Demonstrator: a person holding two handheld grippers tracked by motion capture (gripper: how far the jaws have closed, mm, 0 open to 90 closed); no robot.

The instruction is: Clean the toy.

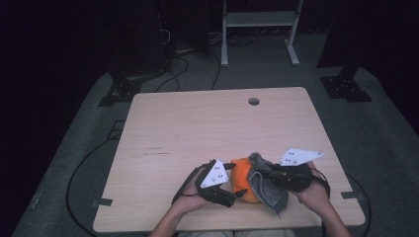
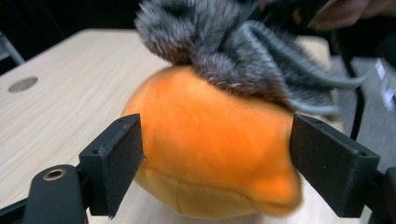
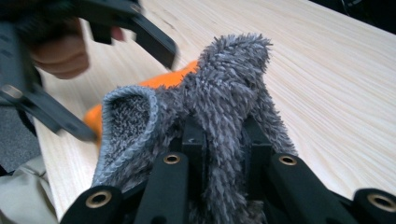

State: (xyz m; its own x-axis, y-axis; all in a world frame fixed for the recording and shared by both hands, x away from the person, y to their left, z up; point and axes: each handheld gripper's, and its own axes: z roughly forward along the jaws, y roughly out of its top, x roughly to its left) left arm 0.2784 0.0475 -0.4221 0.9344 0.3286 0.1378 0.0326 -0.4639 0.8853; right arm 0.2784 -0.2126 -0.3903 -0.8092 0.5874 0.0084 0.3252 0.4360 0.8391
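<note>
From the high view I count one orange ball [image 1: 241, 181], one grey cloth [image 1: 267, 187] and two grippers on the wooden table [image 1: 197, 123]. My left gripper [image 1: 236, 179] comes in from the lower left, hand low near the table's near edge, jaws pointing right at the ball. My right gripper [image 1: 264, 174] reaches in from the right, with the cloth draped from it over the ball's right side.

In the left gripper view, the two pads [image 2: 116, 158] stand either side of the orange ball [image 2: 210, 149]; the left one touches it, but I cannot tell whether the right one does. The cloth [image 2: 233, 56] lies on top.

In the right gripper view, my right gripper [image 3: 224, 140] is clamped on one fold of cloth [image 3: 229, 93], with the ball [image 3: 163, 79] just beyond.
</note>
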